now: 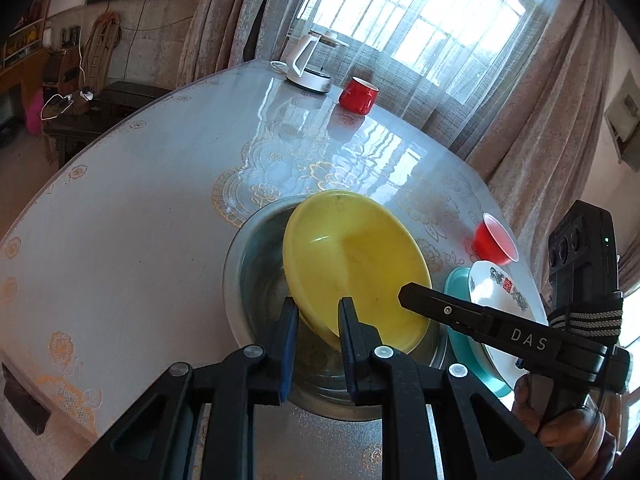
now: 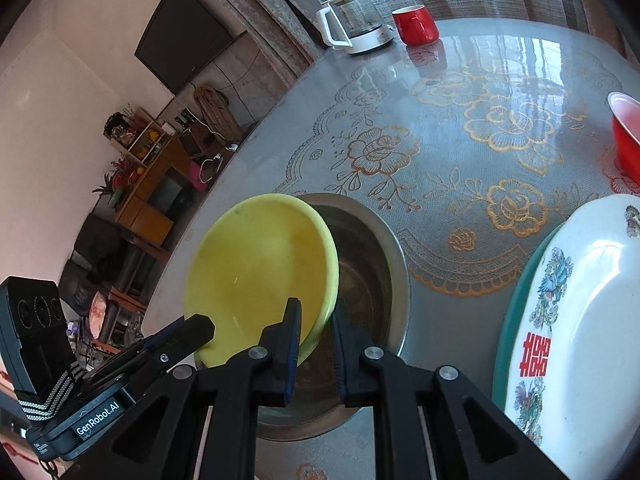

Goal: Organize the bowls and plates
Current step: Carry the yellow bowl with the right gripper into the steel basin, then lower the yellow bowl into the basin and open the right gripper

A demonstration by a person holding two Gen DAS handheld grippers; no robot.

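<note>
I see the yellow bowl (image 1: pixel 352 264) near the bottom centre of both wrist views, tipped steeply on edge inside the steel basin (image 1: pixel 256 264). It is a plain, shallow, matte yellow bowl with a few dark scuffs inside and a soft glare on its wall.

My left gripper (image 1: pixel 318 330) straddles the bowl's lower rim, one finger outside and one inside, pinching it. My right gripper (image 2: pixel 316 330) nips the rim on the opposite side in the same way, so both hold the bowl (each also shows in the other's view, coming in from the frame edge).

For writing, the right gripper's body reads "DAS" at lower right in the left view, and the left gripper's body reads "GenRobot.AI" at lower left in the right view. The white plate (image 2: pixel 576 320) at the right edge carries a red double-happiness character and painted birds and flowers.

That white plate lies on a teal plate (image 2: pixel 516 320), stacked just beside the basin. I cannot make out anything else in the basin, only its dull metal wall. A red bowl (image 2: pixel 628 140) sits beyond the plates at the right. At the top of the frame a red cup (image 2: pixel 416 24) stands beside a white glass kettle (image 2: pixel 352 24), well apart from the basin. All sit on the table (image 2: pixel 460 128), under a glossy cover printed with gold flowers.
</note>
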